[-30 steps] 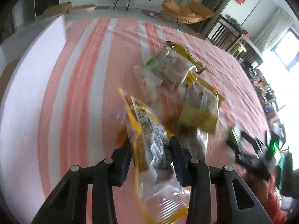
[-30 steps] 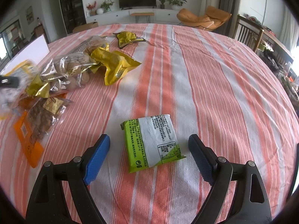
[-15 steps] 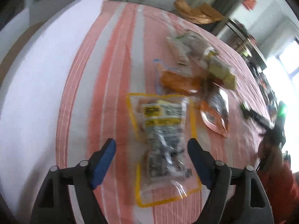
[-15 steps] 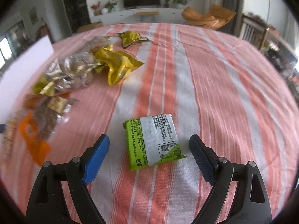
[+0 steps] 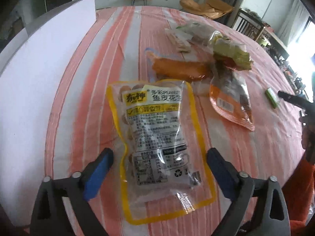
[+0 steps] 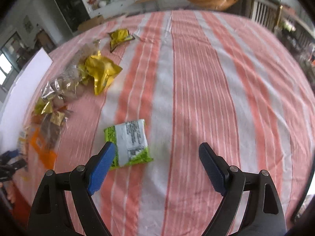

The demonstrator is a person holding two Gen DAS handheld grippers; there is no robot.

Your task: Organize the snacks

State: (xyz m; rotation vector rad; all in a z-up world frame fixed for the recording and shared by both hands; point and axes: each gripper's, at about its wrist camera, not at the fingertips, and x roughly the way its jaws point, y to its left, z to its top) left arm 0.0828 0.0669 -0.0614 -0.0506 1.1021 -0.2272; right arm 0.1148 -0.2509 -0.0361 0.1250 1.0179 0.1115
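- The left gripper has just been opening its jaws, and now they stand wide apart with blue pads on the inner sides.
- A clear plastic snack bag with a yellow border and black print lies flat on the table between those jaws. Neither pad touches it, so it is let go.
- The table wears a cloth with pink-orange and white stripes.
- Just past the yellow-bordered bag lies a long orange snack in a clear wrapper, and beside that a clear bag with an orange bottom edge.
- Further back sits a little heap of clear and yellow-green snack bags, touching each other.
- A flat white board lies along the left side of the table.
- The right gripper also has its jaws wide apart and holds nothing.
- A small green and white snack packet lies flat on the cloth near the right gripper's left pad. The pad hides one corner of it, and I cannot tell if they touch.
- To the left in the right wrist view, a crumpled gold foil bag lies next to a clear bag of round brown snacks.
- A smaller gold packet lies alone, further back.
- The picture from the right wrist is a bit blurry.
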